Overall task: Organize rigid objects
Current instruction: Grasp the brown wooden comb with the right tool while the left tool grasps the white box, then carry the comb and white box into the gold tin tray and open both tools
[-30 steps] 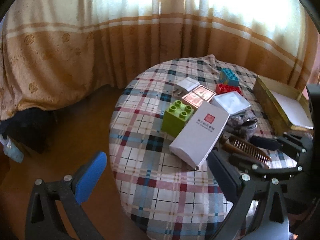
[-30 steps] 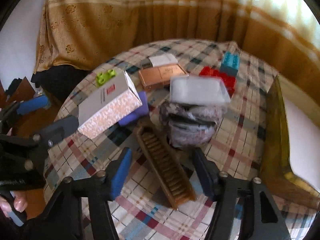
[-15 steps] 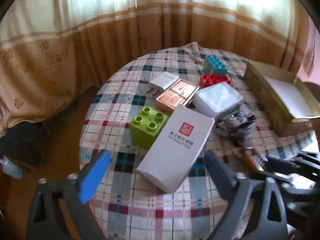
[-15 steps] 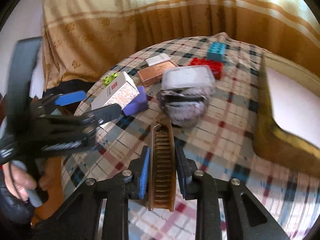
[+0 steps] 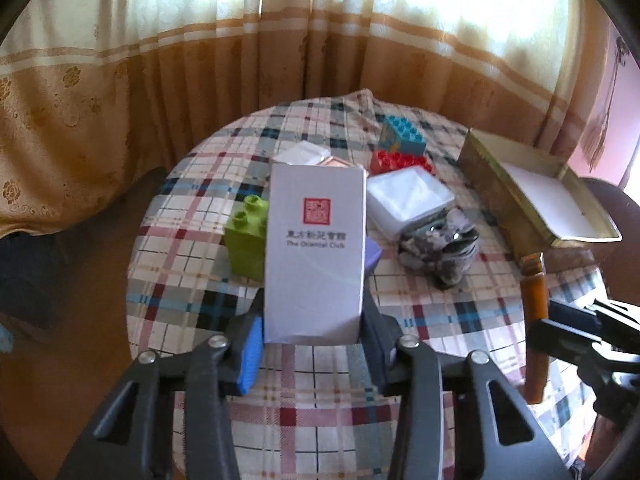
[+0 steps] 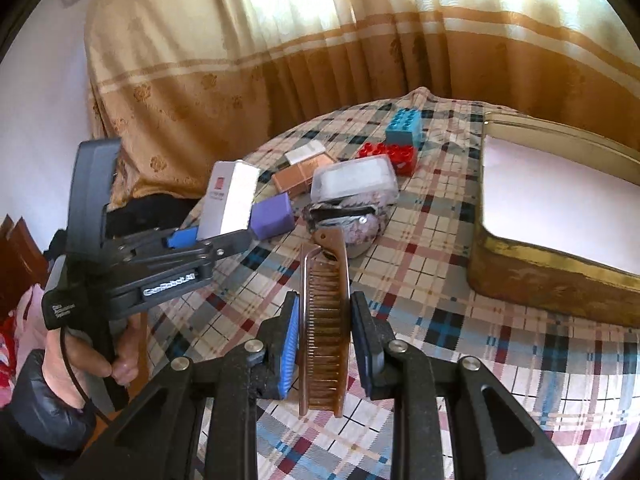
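My left gripper (image 5: 314,330) is shut on a tall white carton (image 5: 316,252) with a red stamp, held above the plaid table (image 5: 192,264); the carton also shows in the right wrist view (image 6: 230,198). My right gripper (image 6: 325,338) is shut on a brown comb (image 6: 326,320), lifted off the cloth; the comb also shows in the left wrist view (image 5: 534,320). A gold tray (image 6: 560,216) with a white liner sits at the right.
On the table lie a green block (image 5: 246,240), purple block (image 6: 272,216), red block (image 6: 388,154), teal block (image 6: 404,126), clear lidded box (image 6: 354,180), grey crumpled pouch (image 5: 444,246), copper tin (image 6: 294,176) and white charger (image 6: 306,150). Curtains hang behind.
My left gripper closed on the white carton and raised it upright. My right gripper closed on the comb and lifted it off the table.
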